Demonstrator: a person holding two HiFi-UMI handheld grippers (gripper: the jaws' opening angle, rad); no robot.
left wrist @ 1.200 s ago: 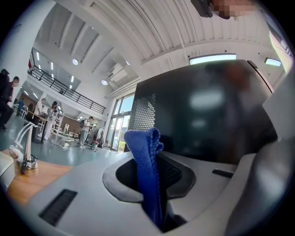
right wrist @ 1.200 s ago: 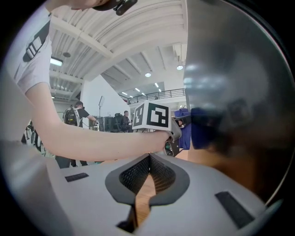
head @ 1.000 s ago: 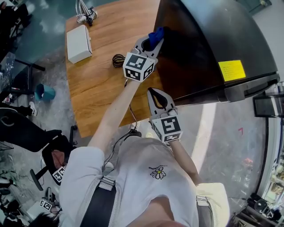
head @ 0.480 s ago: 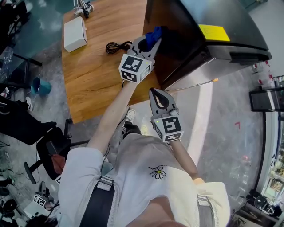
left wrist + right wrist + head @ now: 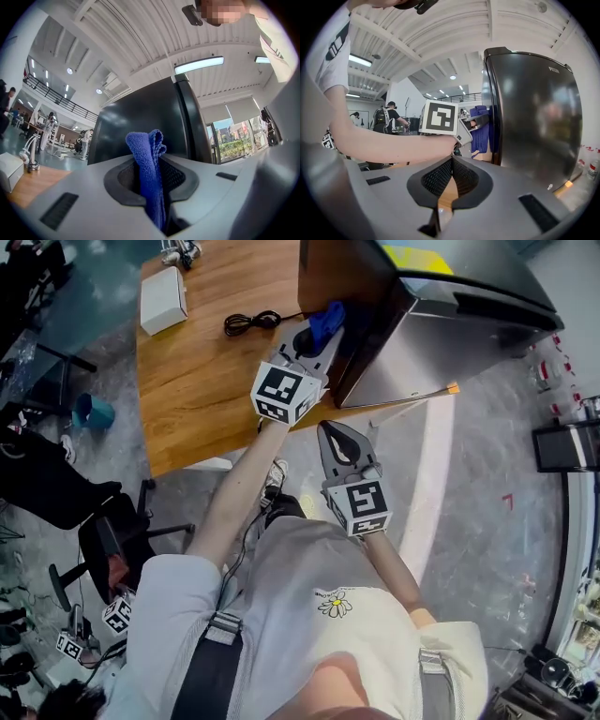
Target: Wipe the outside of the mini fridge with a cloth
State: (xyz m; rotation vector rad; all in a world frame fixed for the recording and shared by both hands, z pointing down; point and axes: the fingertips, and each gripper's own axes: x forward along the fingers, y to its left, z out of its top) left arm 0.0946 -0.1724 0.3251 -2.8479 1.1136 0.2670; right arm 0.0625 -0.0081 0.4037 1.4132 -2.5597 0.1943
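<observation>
While bending over a wooden table (image 5: 202, 390) in a big open hall, looking down on the mini fridge (image 5: 375, 324) sitting on it, on grey polished floor (image 5: 487, 521) in front of the mini fridge and, from the gripper views, up at a white ribbed ceiling (image 5: 117, 42). Sharing the tabletop with a white box (image 5: 161, 298) well left of the mini fridge and a coiled black cable (image 5: 246, 322) nearer it. Standing upright, gleaming dark and glossy, mirroring the wood in its left wall and the floor in its front, wearing a yellow label (image 5: 417, 259) on top. Clenching a blue cloth (image 5: 326, 320) in the left gripper (image 5: 317, 334): pinching the folded terry between the jaws, letting its bunched end stick out past the tips, holding it up against the mini fridge's left wall near the front edge. Hanging the right gripper (image 5: 342, 442) just in front of the mini fridge, clear of it, with jaws pressed together on nothing.
</observation>
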